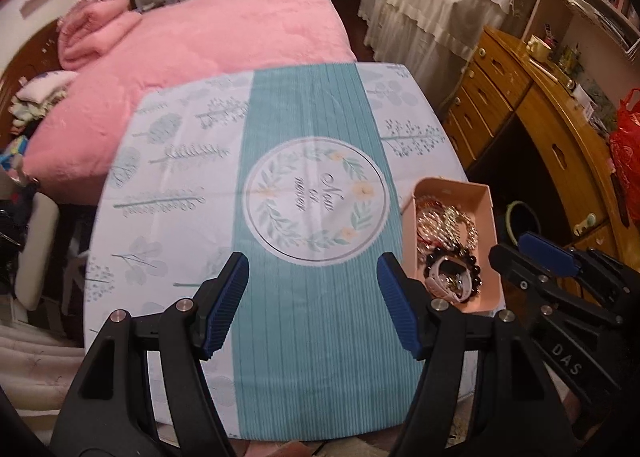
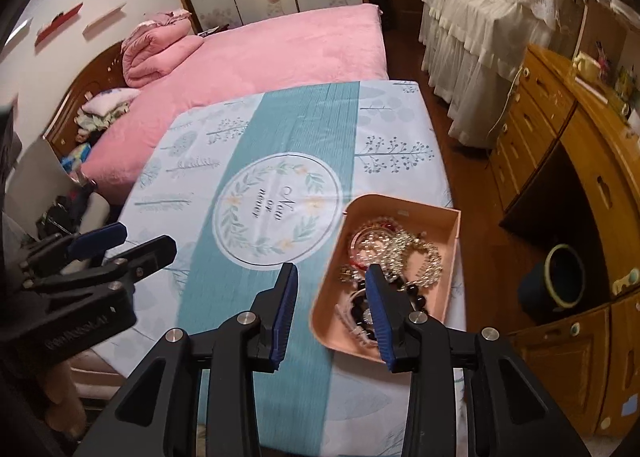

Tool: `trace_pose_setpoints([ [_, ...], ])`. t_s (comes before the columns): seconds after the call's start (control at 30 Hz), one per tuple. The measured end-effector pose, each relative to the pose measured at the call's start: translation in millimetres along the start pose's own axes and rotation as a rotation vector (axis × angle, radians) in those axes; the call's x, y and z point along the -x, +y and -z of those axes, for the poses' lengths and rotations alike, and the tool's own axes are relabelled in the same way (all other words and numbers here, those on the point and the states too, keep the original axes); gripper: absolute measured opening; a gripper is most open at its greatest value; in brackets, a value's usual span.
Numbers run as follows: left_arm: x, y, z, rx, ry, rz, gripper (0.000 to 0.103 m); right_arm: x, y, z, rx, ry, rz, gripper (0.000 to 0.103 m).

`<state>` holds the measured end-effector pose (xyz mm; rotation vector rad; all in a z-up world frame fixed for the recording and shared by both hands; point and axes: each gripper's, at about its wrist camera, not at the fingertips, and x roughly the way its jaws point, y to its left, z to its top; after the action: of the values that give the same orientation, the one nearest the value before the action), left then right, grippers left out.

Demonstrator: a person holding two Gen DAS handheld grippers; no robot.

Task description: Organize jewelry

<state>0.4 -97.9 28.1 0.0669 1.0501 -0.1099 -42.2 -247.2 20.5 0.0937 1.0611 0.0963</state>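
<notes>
A pink tray (image 1: 490, 217) (image 2: 452, 245) sits at the right edge of the cloth-covered table (image 1: 312, 185) (image 2: 288, 145). It holds a tangle of jewelry: gold and pearl bracelets (image 2: 404, 245) (image 1: 448, 221), a black bead bracelet (image 1: 460, 257) (image 2: 418, 295) and a white watch (image 1: 444, 281). My left gripper (image 1: 312, 269) is open and empty over the teal stripe, left of the tray. My right gripper (image 2: 332, 277) is open and empty, straddling the tray's left rim. It also shows in the left wrist view (image 1: 532, 253), right of the tray.
A pink bed (image 1: 208, 45) (image 2: 280, 45) lies beyond the table. A wooden desk with drawers (image 1: 520, 105) (image 2: 560, 129) stands to the right, with a dark bin (image 2: 560, 277) on the floor. A lace-covered piece of furniture (image 2: 492, 17) is at the back right.
</notes>
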Motion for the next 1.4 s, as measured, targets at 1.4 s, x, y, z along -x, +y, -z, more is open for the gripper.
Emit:
trace_pose_setpoints([
  [1.4, 6, 24, 4, 0.024, 0.017, -0.047, 0.064, -5, 40, -12, 0.084, 0.033, -0.01, 0.059],
])
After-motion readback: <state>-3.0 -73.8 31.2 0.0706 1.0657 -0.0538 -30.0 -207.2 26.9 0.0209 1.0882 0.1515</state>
